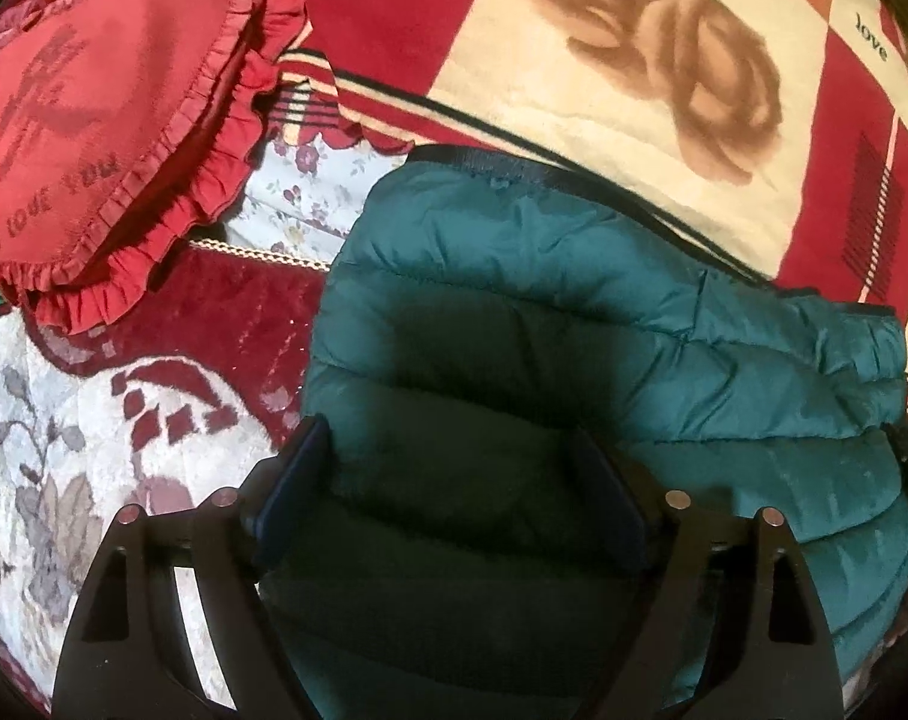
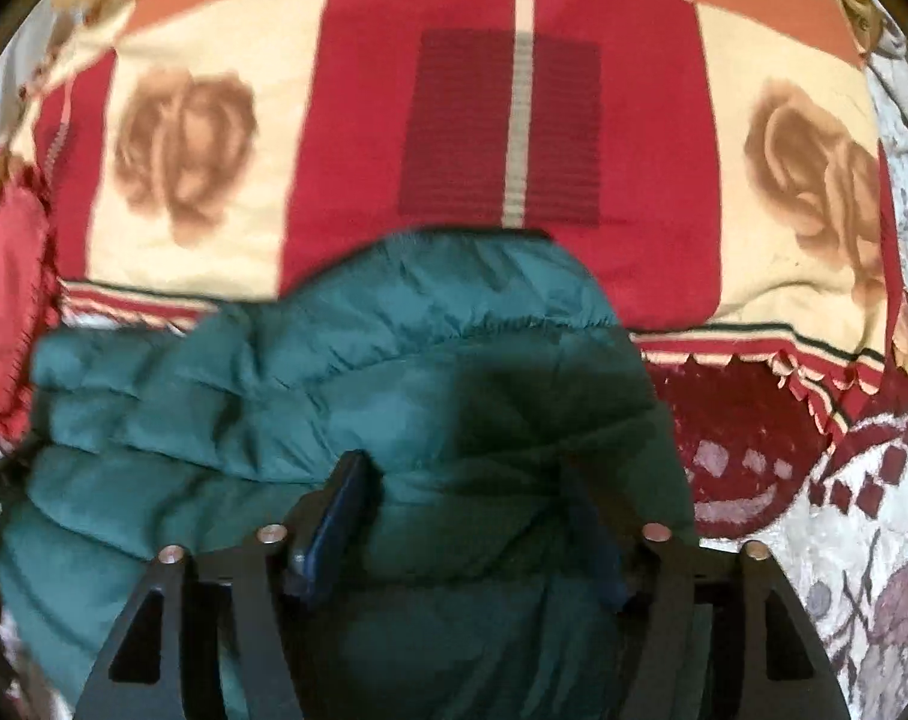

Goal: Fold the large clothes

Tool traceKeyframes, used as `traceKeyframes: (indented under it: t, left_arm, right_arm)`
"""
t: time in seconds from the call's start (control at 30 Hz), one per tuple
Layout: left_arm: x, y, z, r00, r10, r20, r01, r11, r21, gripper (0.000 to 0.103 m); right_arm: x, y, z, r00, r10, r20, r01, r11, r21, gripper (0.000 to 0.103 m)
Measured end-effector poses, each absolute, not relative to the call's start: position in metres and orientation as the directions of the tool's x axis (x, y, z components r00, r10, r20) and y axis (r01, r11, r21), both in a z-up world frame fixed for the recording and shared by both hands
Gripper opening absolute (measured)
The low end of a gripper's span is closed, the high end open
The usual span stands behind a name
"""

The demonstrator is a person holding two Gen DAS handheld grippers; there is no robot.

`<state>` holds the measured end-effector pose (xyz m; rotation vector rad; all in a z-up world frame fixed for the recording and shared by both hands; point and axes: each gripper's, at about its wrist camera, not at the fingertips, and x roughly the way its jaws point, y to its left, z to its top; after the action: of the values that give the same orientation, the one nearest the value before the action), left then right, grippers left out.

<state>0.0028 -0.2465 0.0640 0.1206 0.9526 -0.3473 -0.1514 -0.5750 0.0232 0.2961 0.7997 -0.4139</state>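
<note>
Red cushion (image 1: 93,120): "I LOVE YOU"

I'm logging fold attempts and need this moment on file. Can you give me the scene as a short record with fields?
garment: green puffer jacket, bunched, quilted side up
surface: bed with red and cream rose blanket
nearby: red heart-shaped frilled cushion, left of the jacket, apart from it
left gripper: open over the jacket, fingers not pinching
right gripper: open over the jacket, picture blurred

Red heart cushion (image 1: 93,120), rose blanket (image 1: 634,60), perhaps floral bedspread (image 1: 33,450) beneath.
</note>
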Motion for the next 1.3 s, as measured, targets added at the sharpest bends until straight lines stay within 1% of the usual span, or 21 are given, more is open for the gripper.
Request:
traceKeyframes:
  t: [0.1, 0.2, 0.27, 0.37, 0.47, 0.63, 0.7, 0.77, 0.87, 1.0, 1.1, 1.3]
  left_arm:
    - [0.008, -0.248, 0.058, 0.526, -0.244, -0.815, 0.347, 0.936, -0.057, 0.086]
    - [0.009, -0.250, 0.055, 0.532, -0.241, -0.812, 0.343, 0.938, -0.053, 0.087]
    - [0.008, -0.251, 0.054, 0.535, -0.236, -0.811, 0.348, 0.937, -0.044, 0.087]
    - [0.009, -0.249, 0.054, 0.529, -0.248, -0.812, 0.352, 0.934, -0.057, 0.087]
    - [0.008, -0.249, 0.054, 0.533, -0.249, -0.809, 0.350, 0.935, -0.057, 0.087]
    - [0.006, -0.251, 0.053, 0.541, -0.244, -0.805, 0.347, 0.937, -0.050, 0.087]
    - [0.006, -0.250, 0.054, 0.537, -0.243, -0.808, 0.346, 0.937, -0.052, 0.087]
    - [0.005, -0.248, 0.056, 0.526, -0.242, -0.815, 0.344, 0.937, -0.056, 0.087]
    - [-0.005, -0.234, 0.067, 0.505, -0.274, -0.819, 0.350, 0.932, -0.096, 0.086]
    - [-0.023, -0.209, 0.077, 0.480, -0.317, -0.818, 0.367, 0.919, -0.141, 0.086]
    - [-0.041, -0.185, 0.078, 0.444, -0.356, -0.822, 0.360, 0.911, -0.200, 0.086]
    - [-0.076, -0.145, 0.071, 0.388, -0.405, -0.828, 0.319, 0.902, -0.291, 0.086]
  right_arm:
    - [-0.152, -0.584, 0.016, 0.616, -0.232, -0.752, 0.477, 0.870, 0.123, 0.072]
    - [-0.152, -0.585, 0.016, 0.602, -0.236, -0.763, 0.479, 0.871, 0.108, 0.073]
    - [-0.158, -0.584, 0.026, 0.594, -0.236, -0.769, 0.477, 0.873, 0.101, 0.073]
    - [-0.180, -0.575, 0.050, 0.631, -0.227, -0.741, 0.461, 0.879, 0.123, 0.072]
    - [-0.207, -0.566, 0.062, 0.658, -0.205, -0.724, 0.436, 0.888, 0.144, 0.073]
    - [-0.216, -0.559, 0.036, 0.628, -0.221, -0.746, 0.454, 0.882, 0.121, 0.083]
    - [-0.206, -0.562, 0.027, 0.609, -0.222, -0.761, 0.474, 0.872, 0.125, 0.092]
    - [-0.201, -0.562, 0.029, 0.602, -0.216, -0.769, 0.485, 0.864, 0.137, 0.094]
    - [-0.209, -0.556, 0.045, 0.605, -0.214, -0.767, 0.472, 0.872, 0.130, 0.093]
    - [-0.245, -0.544, 0.067, 0.653, -0.165, -0.739, 0.442, 0.875, 0.195, 0.093]
    - [-0.269, -0.536, 0.072, 0.662, -0.122, -0.739, 0.432, 0.868, 0.243, 0.093]
    - [-0.306, -0.526, 0.046, 0.668, 0.008, -0.744, 0.451, 0.791, 0.413, 0.093]
